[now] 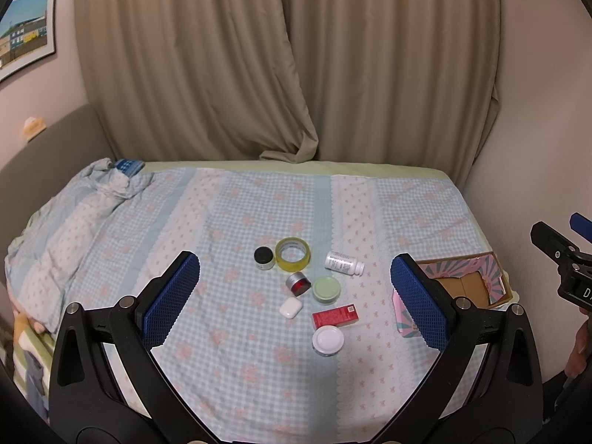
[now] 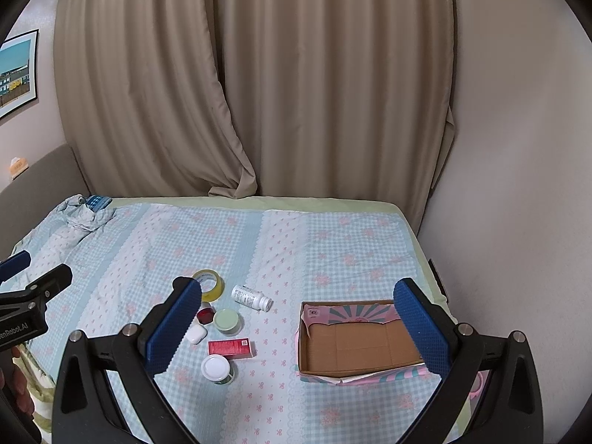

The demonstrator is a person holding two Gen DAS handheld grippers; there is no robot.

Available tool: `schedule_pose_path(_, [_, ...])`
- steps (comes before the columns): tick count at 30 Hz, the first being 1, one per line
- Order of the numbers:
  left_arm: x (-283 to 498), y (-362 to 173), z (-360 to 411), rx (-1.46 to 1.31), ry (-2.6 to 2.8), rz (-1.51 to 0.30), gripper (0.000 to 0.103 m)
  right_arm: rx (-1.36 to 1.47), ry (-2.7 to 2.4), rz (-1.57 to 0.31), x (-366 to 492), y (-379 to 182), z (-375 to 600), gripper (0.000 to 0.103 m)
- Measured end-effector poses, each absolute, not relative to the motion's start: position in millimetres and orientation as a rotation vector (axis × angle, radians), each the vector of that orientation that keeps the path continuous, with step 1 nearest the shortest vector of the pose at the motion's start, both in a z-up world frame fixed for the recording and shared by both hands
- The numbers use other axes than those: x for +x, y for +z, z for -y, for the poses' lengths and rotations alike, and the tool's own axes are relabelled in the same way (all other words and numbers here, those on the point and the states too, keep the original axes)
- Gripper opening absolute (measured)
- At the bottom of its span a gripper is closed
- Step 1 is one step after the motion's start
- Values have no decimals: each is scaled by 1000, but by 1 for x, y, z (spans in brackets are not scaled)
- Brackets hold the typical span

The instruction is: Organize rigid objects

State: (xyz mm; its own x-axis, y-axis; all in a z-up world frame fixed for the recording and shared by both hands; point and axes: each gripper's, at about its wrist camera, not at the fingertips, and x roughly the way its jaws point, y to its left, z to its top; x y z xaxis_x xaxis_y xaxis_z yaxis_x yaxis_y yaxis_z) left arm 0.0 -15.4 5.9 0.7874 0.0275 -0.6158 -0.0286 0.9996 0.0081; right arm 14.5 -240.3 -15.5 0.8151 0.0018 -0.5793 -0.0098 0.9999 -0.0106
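Several small rigid objects lie clustered on the checked bedspread: a tape roll (image 1: 292,254), a black-lidded jar (image 1: 263,257), a white pill bottle (image 1: 344,263) on its side, a red-and-silver jar (image 1: 298,283), a green-lidded jar (image 1: 326,289), a white earbud case (image 1: 291,307), a red box (image 1: 335,316) and a white-lidded jar (image 1: 328,339). An open, empty cardboard box (image 2: 355,340) sits to their right. My left gripper (image 1: 296,296) is open and empty above the cluster. My right gripper (image 2: 299,327) is open and empty, between the cluster and the box.
The bed (image 1: 236,207) meets beige curtains (image 1: 288,74) at the back and a wall (image 2: 518,185) on the right. Bunched bedding (image 1: 100,188) lies at the far left corner. A framed picture (image 1: 26,29) hangs on the left wall.
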Motion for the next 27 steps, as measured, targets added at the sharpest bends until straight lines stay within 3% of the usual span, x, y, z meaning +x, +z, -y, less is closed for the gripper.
schedule_pose_path(19, [4, 8, 31, 1, 45, -681, 103, -23, 22, -623, 16, -13, 254, 103])
schedule_pose_path(27, [26, -19, -7, 27, 55, -726, 103, -6, -11, -644, 21, -28, 242, 103])
